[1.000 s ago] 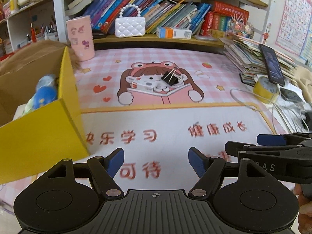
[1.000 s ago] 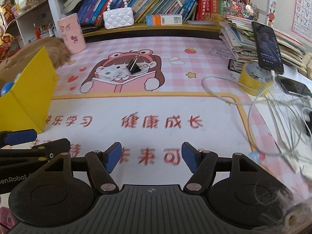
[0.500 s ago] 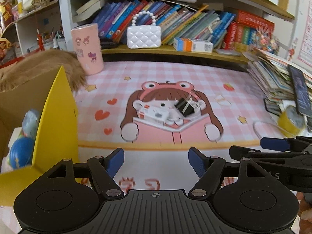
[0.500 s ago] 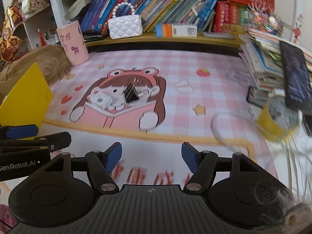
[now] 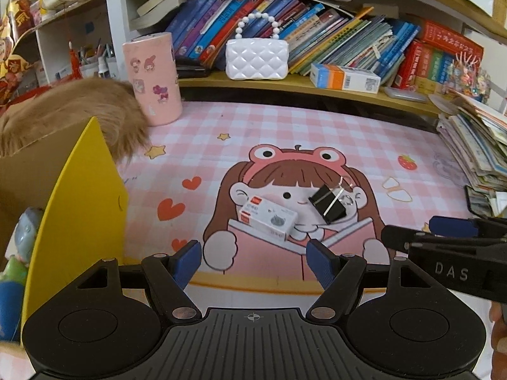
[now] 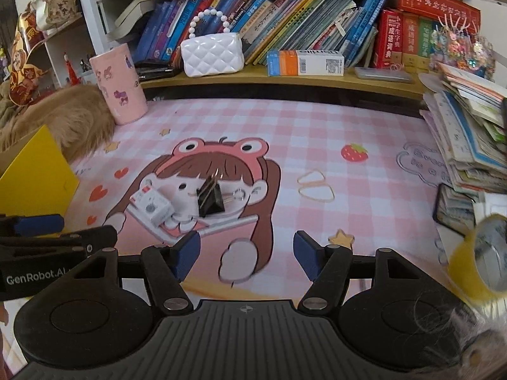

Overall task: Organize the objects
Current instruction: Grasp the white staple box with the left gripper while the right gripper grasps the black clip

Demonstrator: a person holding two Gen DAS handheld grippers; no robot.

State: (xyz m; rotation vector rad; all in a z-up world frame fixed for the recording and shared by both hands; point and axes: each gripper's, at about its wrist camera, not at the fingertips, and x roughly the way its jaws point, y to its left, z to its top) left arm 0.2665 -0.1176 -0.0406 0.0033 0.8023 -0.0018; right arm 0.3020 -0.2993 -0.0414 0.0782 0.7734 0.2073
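A small white box (image 5: 269,220) (image 6: 152,205) and a black binder clip (image 5: 328,203) (image 6: 209,199) lie side by side on the pink cartoon desk mat (image 5: 301,133). My left gripper (image 5: 255,261) hovers just short of the white box, open and with nothing between its fingers. My right gripper (image 6: 245,253) hangs a little to the right of the clip; its jaws are closing slightly, still wide apart and empty. Each gripper shows at the other view's edge. A yellow cardboard box (image 5: 76,209) with toys inside stands at the left.
A pink sticker-covered canister (image 5: 153,77) and a furry brown thing (image 5: 95,117) sit at the back left. The shelf behind holds books, a white quilted purse (image 5: 256,58) and a carton. A leaning stack of booklets (image 6: 469,133) and a yellow tape roll (image 6: 481,256) crowd the right.
Both grippers have travelled forward over the mat, so the white box and clip now lie much closer. The yellow box has slid towards the left edge. The right jaws narrowed slightly.
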